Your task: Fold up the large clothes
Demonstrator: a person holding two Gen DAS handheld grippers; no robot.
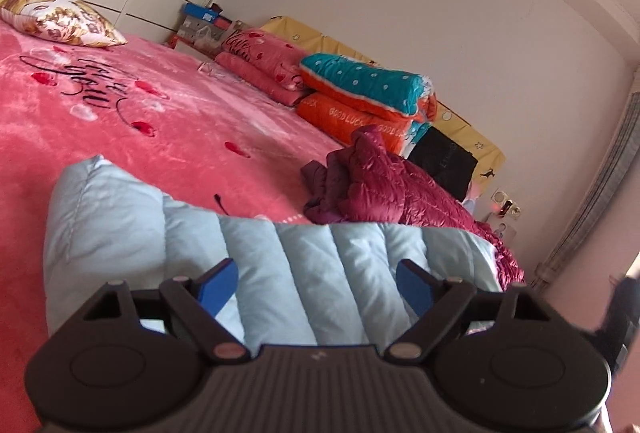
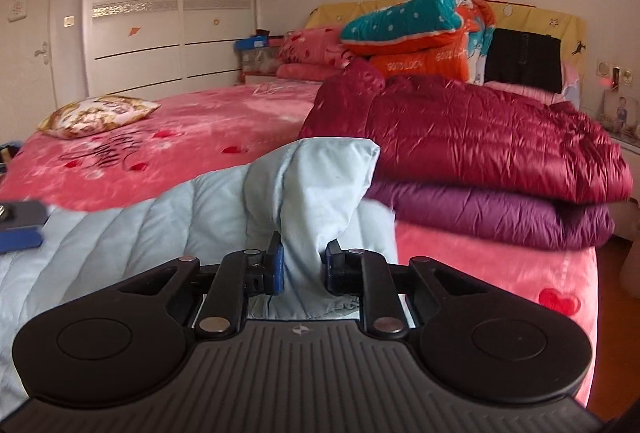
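**Pale blue down coat mid-fold on the pink bed**

Pink plush bedding is filling both views: the bed point(image 2: 208, 137) is carrying the pale blue quilted coat point(image 1: 280, 265) at its near edge, with everything else lying beyond that coat. Just behind the coat, toward the headboard, a maroon down jacket point(image 2: 480, 129) is sitting folded on top of a purple one point(image 2: 500, 217). Farther behind the coat, rolled quilts in teal and orange point(image 2: 416, 33) are piling against the yellow headboard, and a patterned pillow point(image 2: 100, 113) is resting well off to the coat's far left.

The step in hand appears to be folding a part of the blue coat over its body. The right hand-held gripper point(image 2: 303, 265) is pinching a bunched, raised flap of the coat, perhaps a sleeve or corner, its blue pads point(image 2: 276, 265) pressing into the fabric from both sides. The left hand-held gripper point(image 1: 316, 287) is hovering over the coat's quilted panels with its jaws spread wide; whether the pads point(image 1: 218, 287) are touching the cloth I cannot tell.

The next move probably calls for carrying the pinched flap across the coat and laying it flat, while the spread gripper is steadying or pressing the body so the slippery, puffy fabric is not sliding or springing back.
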